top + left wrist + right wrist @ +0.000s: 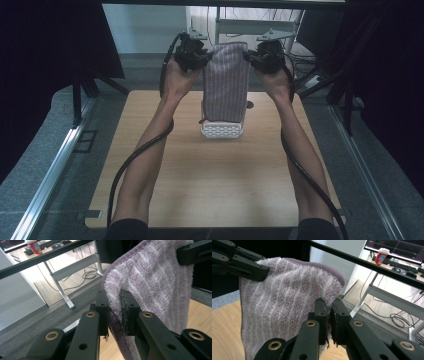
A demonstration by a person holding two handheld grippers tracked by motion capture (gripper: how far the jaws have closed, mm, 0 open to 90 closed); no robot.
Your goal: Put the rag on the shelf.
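**Striped towel held up by its two top corners**

The left gripper (192, 52) has its jaws pinched on the upper left corner of the purple striped towel (226, 82); in the left gripper view the pads clamp the hemmed edge (113, 312) tight. The towel hangs between the two hands above the far half of the wooden table (215, 185), its lower end draped just over a white perforated basket (221, 130). It looks soft, fluffy and light, likely to sag and fold wherever unsupported, so the corners along the hem seem the surest places to hold. Its long axis runs vertically, stripes running top to bottom, the top edge stretched level between the grippers. The right gripper (262, 56) likewise pinches the upper right corner (329, 312).
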